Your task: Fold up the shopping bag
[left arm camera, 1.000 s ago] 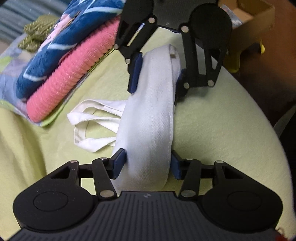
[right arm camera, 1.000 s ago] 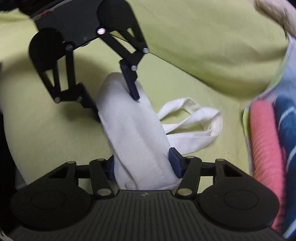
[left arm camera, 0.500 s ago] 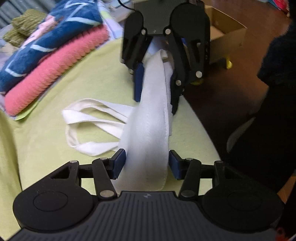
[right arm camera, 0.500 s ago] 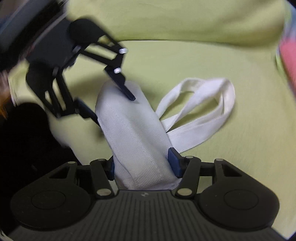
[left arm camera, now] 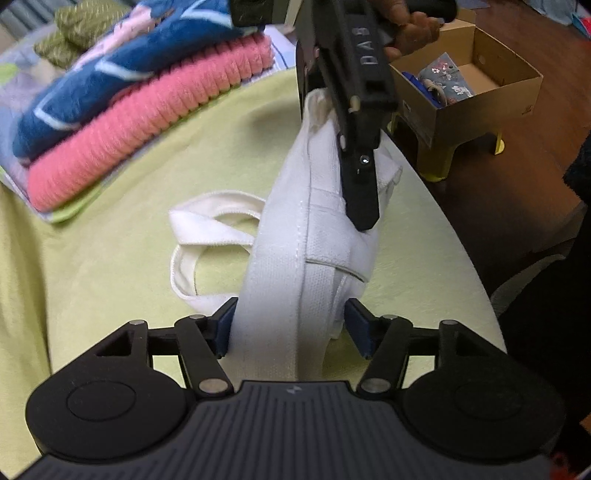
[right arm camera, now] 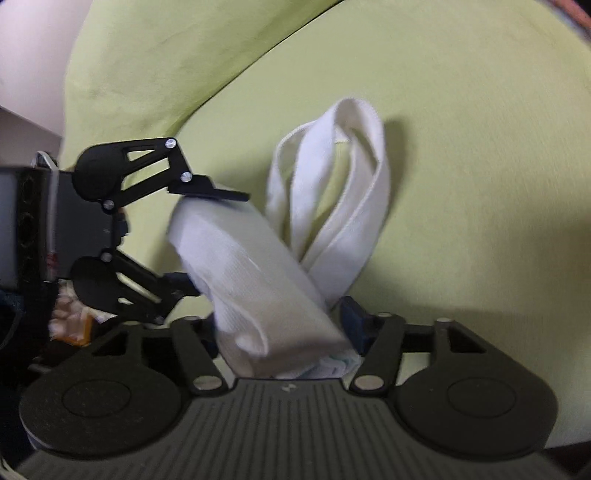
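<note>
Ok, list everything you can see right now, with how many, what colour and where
shopping bag: one, white, folded into a strip held between both grippers
bag handles: two loops, white, lying on the cover beside the bag
cover: one, light green, under everything
folded textiles: a pile, pink below, blue patterned above, at the far left
cardboard box: one, brown, on a yellow-green stool to the right
left gripper: black with blue pads, shut on the bag's near end
right gripper: black with blue pads, shut on the other end
hand: one, on the right gripper's handle
</note>
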`<state>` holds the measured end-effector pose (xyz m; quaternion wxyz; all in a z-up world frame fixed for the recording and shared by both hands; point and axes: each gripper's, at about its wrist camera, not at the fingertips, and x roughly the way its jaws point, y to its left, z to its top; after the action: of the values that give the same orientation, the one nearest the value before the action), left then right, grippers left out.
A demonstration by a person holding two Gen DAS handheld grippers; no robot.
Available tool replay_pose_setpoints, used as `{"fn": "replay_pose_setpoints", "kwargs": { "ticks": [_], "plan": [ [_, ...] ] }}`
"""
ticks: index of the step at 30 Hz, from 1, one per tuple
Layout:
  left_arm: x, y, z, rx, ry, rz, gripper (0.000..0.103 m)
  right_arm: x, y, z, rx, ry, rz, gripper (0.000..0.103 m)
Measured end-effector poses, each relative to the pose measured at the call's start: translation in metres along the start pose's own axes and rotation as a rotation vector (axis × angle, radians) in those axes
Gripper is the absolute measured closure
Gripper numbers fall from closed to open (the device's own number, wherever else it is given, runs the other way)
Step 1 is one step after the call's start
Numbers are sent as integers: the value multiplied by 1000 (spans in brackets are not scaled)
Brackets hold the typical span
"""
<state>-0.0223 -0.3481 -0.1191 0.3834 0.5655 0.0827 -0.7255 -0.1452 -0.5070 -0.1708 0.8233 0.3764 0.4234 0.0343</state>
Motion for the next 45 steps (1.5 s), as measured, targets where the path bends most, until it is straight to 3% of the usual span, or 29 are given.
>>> {"fn": "replay_pose_setpoints", "kwargs": {
  "ticks": [2,6,10,13,16,21,26,29,33,37,39,41,43,45],
  "plan": [
    [2,7,1,-6,6,-22,40,-7,14,-9,-72,-88,-114,32],
    [9,9,3,20,28,-28,36,-11,35,-36,-140,-231,-253,36],
    [8,10,5,45,32,-19,34,-13,21,-45,-32,-242,-227,38],
    [-7,12,5,87,44,30,36,-16,11,-39,38,-228,-204,38],
    [-36,15,3,148,74,118,43,-20,9,-37,65,-210,-196,38],
    [-74,14,5,95,-74,147,52,-35,6,-34,69,-195,-200,38],
    [-25,5,0,55,-41,138,96,-27,13,-40,111,-228,-219,40],
    [-13,14,-2,15,-38,155,98,-25,15,-40,179,-264,-222,39],
    [-1,11,-1,62,2,203,103,-35,22,-50,251,-351,-256,37],
    [3,11,-3,48,-10,215,103,-49,56,-74,206,-531,-431,38],
    [3,14,-4,29,-18,207,103,-55,76,-87,148,-625,-496,46],
    [4,16,-4,25,-21,201,103,-48,96,-93,54,-690,-533,75],
    [4,17,-3,27,-19,196,103,-31,106,-90,-42,-721,-589,88],
    [4,18,-2,33,-13,192,103,-14,110,-84,-113,-732,-639,90]
  ]
}}
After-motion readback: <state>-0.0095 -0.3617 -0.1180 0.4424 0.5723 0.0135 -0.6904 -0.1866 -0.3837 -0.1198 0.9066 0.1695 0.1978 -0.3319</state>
